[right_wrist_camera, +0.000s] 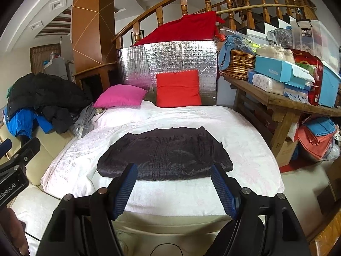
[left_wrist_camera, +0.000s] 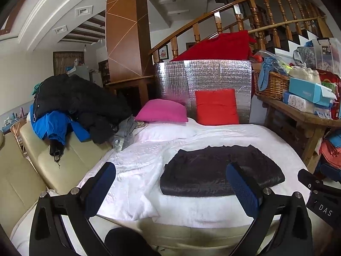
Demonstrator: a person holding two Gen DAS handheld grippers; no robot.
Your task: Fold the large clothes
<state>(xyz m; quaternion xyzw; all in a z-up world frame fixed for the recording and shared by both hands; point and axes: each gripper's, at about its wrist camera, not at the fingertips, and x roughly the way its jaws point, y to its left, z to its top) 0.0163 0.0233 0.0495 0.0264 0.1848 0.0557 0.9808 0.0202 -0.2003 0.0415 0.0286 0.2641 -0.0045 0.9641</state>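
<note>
A dark folded garment (left_wrist_camera: 221, 170) (right_wrist_camera: 166, 153) lies flat as a neat rectangle on the white blanket (left_wrist_camera: 132, 166) (right_wrist_camera: 245, 132). My left gripper (left_wrist_camera: 170, 168) hovers open near the blanket's front edge, to the left of the garment's near edge, with nothing between its blue pads. My right gripper (right_wrist_camera: 174, 168) is open too, held just in front of the garment's near edge and not touching it. A pile of unfolded clothes (left_wrist_camera: 74, 106) (right_wrist_camera: 42, 106), black, blue and grey, sits on the cream sofa at the left.
A pink cushion (left_wrist_camera: 162, 111) and a red cushion (left_wrist_camera: 216, 106) lean against a silver foil panel (left_wrist_camera: 202, 74) at the back. A wooden table (right_wrist_camera: 287, 104) crowded with boxes and a wicker basket (right_wrist_camera: 236, 64) stands at the right. A stair railing rises behind.
</note>
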